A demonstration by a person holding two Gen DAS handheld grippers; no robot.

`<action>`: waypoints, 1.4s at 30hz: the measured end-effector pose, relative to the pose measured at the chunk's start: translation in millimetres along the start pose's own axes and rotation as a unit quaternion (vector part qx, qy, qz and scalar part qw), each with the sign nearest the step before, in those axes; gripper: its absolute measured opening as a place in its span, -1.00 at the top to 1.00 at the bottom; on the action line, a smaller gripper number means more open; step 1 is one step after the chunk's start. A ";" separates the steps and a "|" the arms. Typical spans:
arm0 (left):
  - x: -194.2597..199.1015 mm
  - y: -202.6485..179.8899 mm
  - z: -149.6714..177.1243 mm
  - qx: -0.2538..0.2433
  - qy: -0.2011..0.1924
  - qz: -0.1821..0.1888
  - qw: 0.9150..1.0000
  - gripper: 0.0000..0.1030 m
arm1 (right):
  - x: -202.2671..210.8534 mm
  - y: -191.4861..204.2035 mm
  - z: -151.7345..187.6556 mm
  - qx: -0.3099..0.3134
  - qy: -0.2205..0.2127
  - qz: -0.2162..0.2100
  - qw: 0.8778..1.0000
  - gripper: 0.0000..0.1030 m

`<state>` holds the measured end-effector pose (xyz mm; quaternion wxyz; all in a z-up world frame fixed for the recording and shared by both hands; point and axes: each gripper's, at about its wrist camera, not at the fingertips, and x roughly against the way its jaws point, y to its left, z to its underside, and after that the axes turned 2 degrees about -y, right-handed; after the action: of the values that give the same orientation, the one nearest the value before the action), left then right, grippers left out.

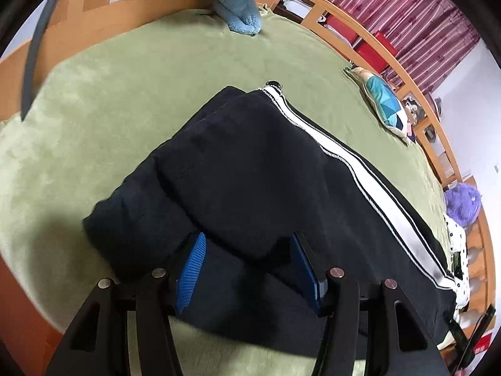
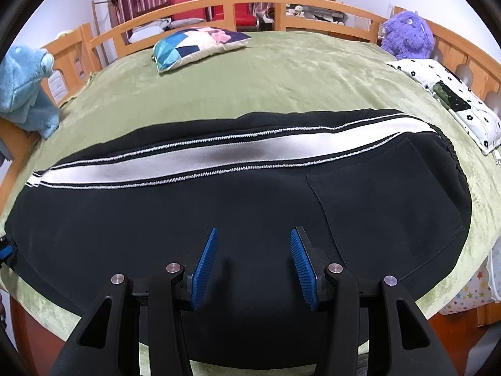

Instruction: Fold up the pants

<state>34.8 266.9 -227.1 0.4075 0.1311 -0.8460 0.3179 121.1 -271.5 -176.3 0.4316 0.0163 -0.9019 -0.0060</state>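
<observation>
Black pants (image 2: pixel 219 219) with a white side stripe (image 2: pixel 194 159) lie lengthwise on the green bed cover (image 2: pixel 281 75), legs stacked one on the other. In the left wrist view the pants (image 1: pixel 250 169) show the cuff end, with the top leg's hem between the blue pads. My left gripper (image 1: pixel 249 238) is open, its fingers straddling that hem. My right gripper (image 2: pixel 253 235) is open and empty just above the pants' near edge, left of the back pocket (image 2: pixel 385 194).
A patterned cushion (image 2: pixel 200 47) lies at the far side. A purple plush (image 2: pixel 407 36) and a floral pillow (image 2: pixel 454 100) sit at the right. A blue plush (image 2: pixel 28 94) leans on the wooden bed rail (image 2: pixel 219 4) at the left.
</observation>
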 end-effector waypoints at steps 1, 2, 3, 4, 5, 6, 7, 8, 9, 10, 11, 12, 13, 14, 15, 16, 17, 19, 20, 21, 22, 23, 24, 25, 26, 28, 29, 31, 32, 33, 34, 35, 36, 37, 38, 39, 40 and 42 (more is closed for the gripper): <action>-3.3 -0.2 -2.1 0.004 -0.004 0.002 1.000 -0.04 | 0.0 -0.8 0.5 -0.004 0.000 -0.002 1.000 0.07; -5.8 0.4 -3.5 0.010 -0.005 0.004 1.000 -0.04 | -0.1 -1.4 0.9 -0.008 0.001 -0.001 1.000 0.07; -9.5 1.8 -5.5 0.024 -0.004 0.007 1.000 -0.04 | -0.7 -1.8 1.2 -0.011 0.003 0.000 1.000 0.07; -11.4 4.0 -6.7 0.037 -0.003 0.009 0.999 -0.04 | -1.7 -2.6 1.2 -0.015 0.006 -0.002 1.000 0.07; -13.4 5.9 -7.8 0.054 -0.005 0.013 0.998 -0.04 | -2.2 -3.0 1.5 -0.018 0.007 -0.002 1.000 0.07; -13.1 7.3 -8.1 0.062 -0.006 0.014 0.998 -0.02 | -2.7 -3.2 1.4 -0.019 0.008 -0.002 1.000 0.07; -12.9 6.5 -8.8 0.065 -0.006 0.014 0.998 0.00 | -3.0 -3.4 1.2 -0.022 0.008 -0.002 1.000 0.07; -11.9 6.0 -9.6 0.064 -0.007 0.012 0.998 0.17 | -2.8 -3.5 1.0 -0.025 0.008 -0.004 1.000 0.07; -9.6 6.3 -10.9 0.062 -0.011 0.008 0.998 0.39 | -2.1 -3.5 0.9 -0.027 0.006 -0.007 1.000 0.07; -5.3 6.3 -12.5 0.056 -0.017 -0.001 0.998 0.88 | -1.3 -3.8 1.0 -0.028 0.004 -0.008 1.000 0.07; -2.1 7.8 -14.5 0.050 -0.018 0.001 0.999 0.88 | -0.4 -4.0 1.2 -0.028 0.002 -0.009 1.000 0.07; 4.6 10.4 -16.6 0.052 -0.023 0.012 0.998 0.88 | 0.6 -5.0 1.2 -0.028 0.000 -0.011 1.000 0.07; 15.8 14.2 -16.5 0.063 -0.035 0.018 0.997 0.89 | 2.2 -6.1 1.3 -0.030 -0.003 -0.015 0.999 0.07; 23.1 15.6 -16.7 0.065 -0.041 0.022 0.997 0.89 | 4.0 -7.7 1.3 -0.033 -0.007 -0.019 0.999 0.07; 31.4 15.5 -16.6 0.062 -0.045 0.027 0.997 0.89 | 6.3 -9.8 1.5 -0.037 -0.012 -0.024 0.999 0.07; 41.7 14.0 -15.0 0.056 -0.050 0.029 0.997 0.90 | 7.8 -11.5 1.4 -0.040 -0.015 -0.027 0.999 0.07; 50.5 12.5 -12.3 0.051 -0.056 0.027 0.997 0.90 | 9.9 -13.8 1.4 -0.045 -0.019 -0.032 0.998 0.07; 64.9 8.7 -4.6 0.037 -0.066 0.018 0.997 0.90 | 14.3 -18.5 1.8 -0.053 -0.027 -0.042 0.997 0.07; 72.0 6.8 0.6 0.030 -0.071 0.009 0.997 0.90 | 17.2 -21.6 2.5 -0.056 -0.032 -0.048 0.997 0.07; 77.0 6.0 5.2 0.026 -0.073 0.004 0.997 0.90 | 19.4 -24.1 3.2 -0.058 -0.036 -0.052 0.996 0.07; 80.0 6.0 8.5 0.027 -0.074 0.000 0.997 0.90 | 21.1 -26.9 4.0 -0.060 -0.038 -0.054 0.996 0.07; 82.0 8.3 12.8 0.029 -0.072 -0.007 0.997 0.90 | 23.6 -31.1 4.9 -0.062 -0.041 -0.057 0.996 0.07; 81.2 9.5 15.7 0.032 -0.070 -0.013 0.997 0.90 | 25.5 -34.4 5.9 -0.065 -0.044 -0.061 0.995 0.07; 79.3 11.1 18.5 0.034 -0.067 -0.020 0.997 0.89 | 27.1 -37.8 6.9 -0.068 -0.045 -0.063 0.995 0.07; 73.6 13.2 22.5 0.034 -0.063 -0.034 0.997 0.89 | 27.8 -40.9 7.6 -0.069 -0.046 -0.063 0.995 0.07; 60.0 13.4 27.4 0.030 -0.042 -0.062 0.997 0.85 | 29.9 -48.2 10.1 -0.072 -0.046 -0.062 0.994 0.07; 49.9 12.3 29.7 0.030 -0.019 -0.077 0.996 0.85 | 31.6 -53.1 12.1 -0.073 -0.046 -0.059 0.995 0.07; 40.9 7.7 32.1 0.028 -0.001 -0.100 0.995 0.67 | 35.0 -64.2 15.6 -0.072 -0.048 -0.049 0.995 0.07; 40.1 4.3 33.3 0.022 0.002 -0.114 0.993 0.54 | 36.9 -72.1 18.1 -0.073 -0.049 -0.042 0.995 0.05; 41.8 0.6 34.2 0.016 -0.003 -0.123 0.992 0.46 | 38.2 -79.9 20.1 -0.076 -0.048 -0.035 0.995 0.03; 44.3 -4.6 34.1 0.009 -0.010 -0.132 0.991 0.22 | 39.9 -91.9 23.3 -0.082 -0.048 -0.027 0.995 0.01; 46.3 -8.3 34.5 0.005 -0.014 -0.140 0.990 -0.06 | 40.6 -101.7 25.4 -0.087 -0.048 -0.022 0.995 0.00; 48.9 -12.5 34.3 0.002 -0.021 -0.146 0.989 -0.16 | 40.8 -114.5 27.6 -0.095 -0.047 -0.012 0.994 0.00; 51.9 -17.2 34.4 0.000 -0.028 -0.146 0.989 -0.20 | 40.6 -125.3 29.1 -0.103 -0.046 -0.002 0.994 -0.01; 53.6 -22.0 33.6 -0.004 -0.032 -0.142 0.989 -0.20 | 39.6 -139.6 30.3 -0.114 -0.045 0.009 0.992 -0.02; 54.6 -27.6 32.1 -0.009 -0.034 -0.137 0.990 -0.20 | 37.7 -154.7 31.1 -0.129 -0.043 0.017 0.991 -0.04; 54.7 -32.3 31.5 -0.012 -0.034 -0.135 0.990 -0.21 | 35.0 -169.2 31.3 -0.145 -0.040 0.022 0.988 -0.10; 53.3 -46.4 28.9 -0.019 -0.037 -0.130 0.991 -0.21 | 29.6 -197.6 31.4 -0.185 -0.040 0.019 0.982 -0.20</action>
<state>5.8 214.8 -179.4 0.4161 0.2435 -0.8423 0.2411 82.8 -470.1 -177.9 0.3908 -0.0810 -0.9020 -0.1649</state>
